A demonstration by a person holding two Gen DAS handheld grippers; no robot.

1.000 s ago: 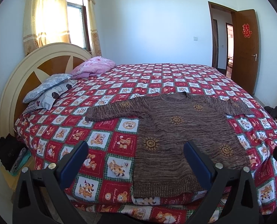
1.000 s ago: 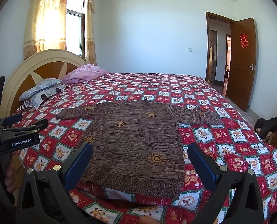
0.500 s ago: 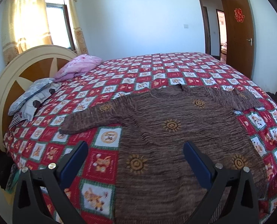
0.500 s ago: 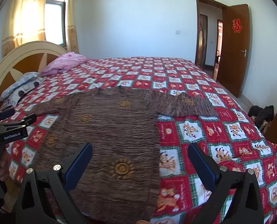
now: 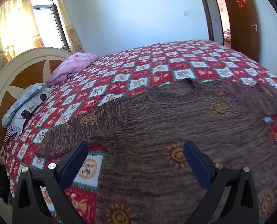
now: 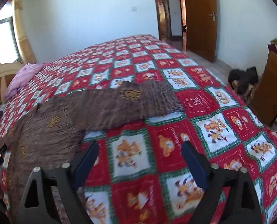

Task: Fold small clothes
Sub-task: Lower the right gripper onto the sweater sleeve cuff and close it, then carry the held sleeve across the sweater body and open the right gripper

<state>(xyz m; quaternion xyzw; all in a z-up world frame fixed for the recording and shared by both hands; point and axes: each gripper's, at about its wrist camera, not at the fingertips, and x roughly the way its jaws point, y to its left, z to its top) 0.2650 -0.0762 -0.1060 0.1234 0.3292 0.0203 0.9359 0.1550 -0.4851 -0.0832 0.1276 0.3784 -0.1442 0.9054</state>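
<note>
A brown knitted sweater with yellow sun motifs lies flat on the red patchwork bedspread, front up, both sleeves spread out. My left gripper is open and empty, low over the sweater's body near the left sleeve. In the right wrist view the sweater fills the left side and its right sleeve reaches toward the middle. My right gripper is open and empty over bare bedspread, just below that sleeve.
A pink pillow and grey patterned pillows lie by the cream headboard at the left. A wooden door stands open at the back. A dark bag and a wooden cabinet stand right of the bed.
Both grippers have moved forward and down over the bed. The left now hangs over the sweater's body; the right has swung right, over the bedspread below the right sleeve. Both stay open.
</note>
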